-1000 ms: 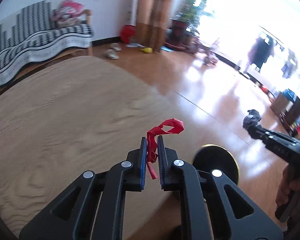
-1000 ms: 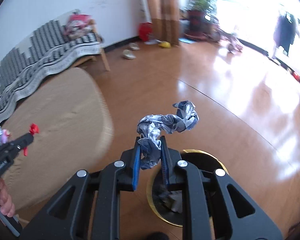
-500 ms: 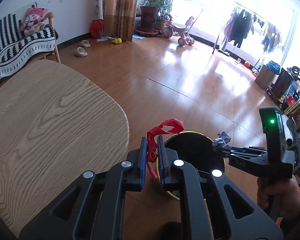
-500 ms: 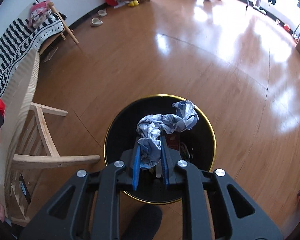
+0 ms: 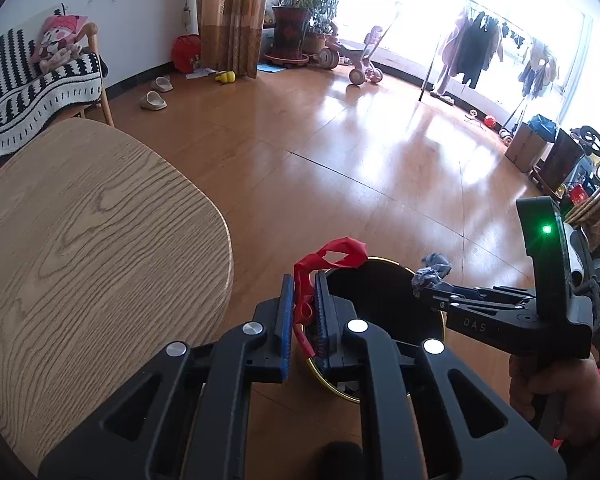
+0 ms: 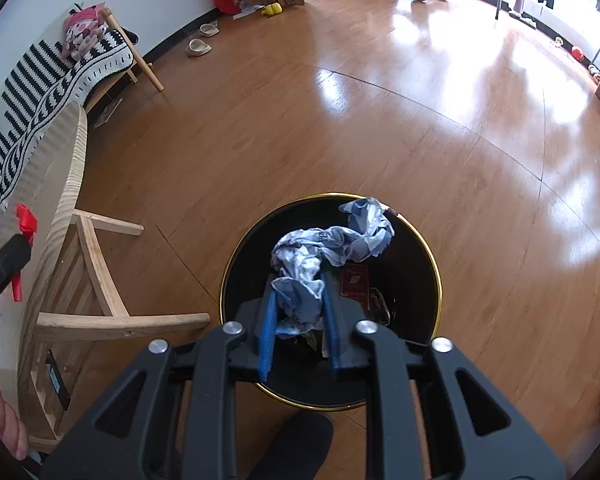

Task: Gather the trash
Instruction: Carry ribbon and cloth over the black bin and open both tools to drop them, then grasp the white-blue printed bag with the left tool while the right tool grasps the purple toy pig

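Only from the right wrist, red packet [image 6: 354,283] inside bin [image 6: 236,272].

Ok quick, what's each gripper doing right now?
Left gripper: shut on the red balloon scrap.
Right gripper: jaws opening, crumpled blue-white paper wad between them.

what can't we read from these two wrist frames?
- Right wrist view: bin contents beyond a red packet; the crumpled wrapper and right gripper, whose jaws are opening, cover them.
- Left wrist view: bin interior, dark and blocked by the left gripper clamping the red scrap.
- Tabletop cut off at the left edge.
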`<state>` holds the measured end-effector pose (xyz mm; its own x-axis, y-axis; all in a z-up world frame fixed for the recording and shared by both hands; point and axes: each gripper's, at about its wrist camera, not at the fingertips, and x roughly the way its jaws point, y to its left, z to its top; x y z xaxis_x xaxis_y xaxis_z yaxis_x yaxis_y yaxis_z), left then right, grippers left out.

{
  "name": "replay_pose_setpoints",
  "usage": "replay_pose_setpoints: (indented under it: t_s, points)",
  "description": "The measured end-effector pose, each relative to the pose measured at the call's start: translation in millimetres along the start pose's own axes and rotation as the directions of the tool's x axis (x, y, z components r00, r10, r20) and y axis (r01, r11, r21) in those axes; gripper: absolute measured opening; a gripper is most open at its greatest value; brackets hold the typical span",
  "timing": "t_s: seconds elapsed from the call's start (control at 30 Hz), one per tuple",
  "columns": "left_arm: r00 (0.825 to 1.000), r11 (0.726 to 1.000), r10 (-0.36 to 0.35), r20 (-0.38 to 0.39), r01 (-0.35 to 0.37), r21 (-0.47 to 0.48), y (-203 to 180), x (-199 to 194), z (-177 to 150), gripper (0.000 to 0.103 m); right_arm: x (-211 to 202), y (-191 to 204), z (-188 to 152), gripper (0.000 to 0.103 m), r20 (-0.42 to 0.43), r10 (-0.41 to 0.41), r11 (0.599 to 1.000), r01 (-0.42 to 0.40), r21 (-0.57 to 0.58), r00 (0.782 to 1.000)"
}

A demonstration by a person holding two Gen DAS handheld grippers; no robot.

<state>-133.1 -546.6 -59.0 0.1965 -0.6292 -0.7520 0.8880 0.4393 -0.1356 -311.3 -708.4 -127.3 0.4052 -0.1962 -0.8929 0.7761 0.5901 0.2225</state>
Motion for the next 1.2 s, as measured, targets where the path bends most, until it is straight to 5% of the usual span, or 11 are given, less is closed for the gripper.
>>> replay_pose_setpoints:
  t_s: [0.07, 0.73, 0.77, 0.8, 0.83, 0.87, 1.2]
  points:
    - [1.0, 1.0, -0.002, -0.004, 0.002, 0.003, -2.3, 1.4, -1.6, 0.01, -5.3, -0.8, 0.2, 0.073, 0.03, -0.004, 1.0, 0.004, 0.004, 1.0]
    - [0.987, 0.989, -0.144, -0.069, 0.145, 0.004, -30.2, 44.2, -8.2, 0.011, -45.7, -38.3, 3.2, 0.073, 0.179, -0.063, 0.976, 0.022, 0.218, 0.982]
    - [0.986, 0.989, -0.15, -0.071, 0.151, 0.006, -32.0, 45.9, -7.7, 0.016, -47.3, -37.8, 3.5, 0.073, 0.184, -0.062, 0.976, 0.021, 0.218, 0.981]
    - [0.985, 0.988, -0.153, -0.077, 0.155, 0.008, -33.9, 47.6, -8.3, 0.038, -48.9, -36.1, 4.1, 0.073, 0.19, -0.064, 0.976, 0.022, 0.215, 0.98]
    - [0.986, 0.989, -0.149, -0.076, 0.151, 0.011, -35.4, 48.0, -7.8, 0.077, -50.4, -35.4, 4.5, 0.073, 0.194, -0.067, 0.977, 0.025, 0.213, 0.979]
    - [0.989, 0.99, -0.139, -0.058, 0.14, 0.012, -35.5, 45.2, -9.1, 0.086, -51.5, -34.2, 5.1, 0.073, 0.199, -0.068, 0.977, 0.025, 0.21, 0.978]
    - [0.996, 0.996, -0.093, 0.014, 0.093, -0.006, 0.4, 13.6, -13.6, 0.088, -52.1, 0.4, 11.8, 0.075, 0.207, -0.045, 0.988, 0.014, 0.153, 0.977]
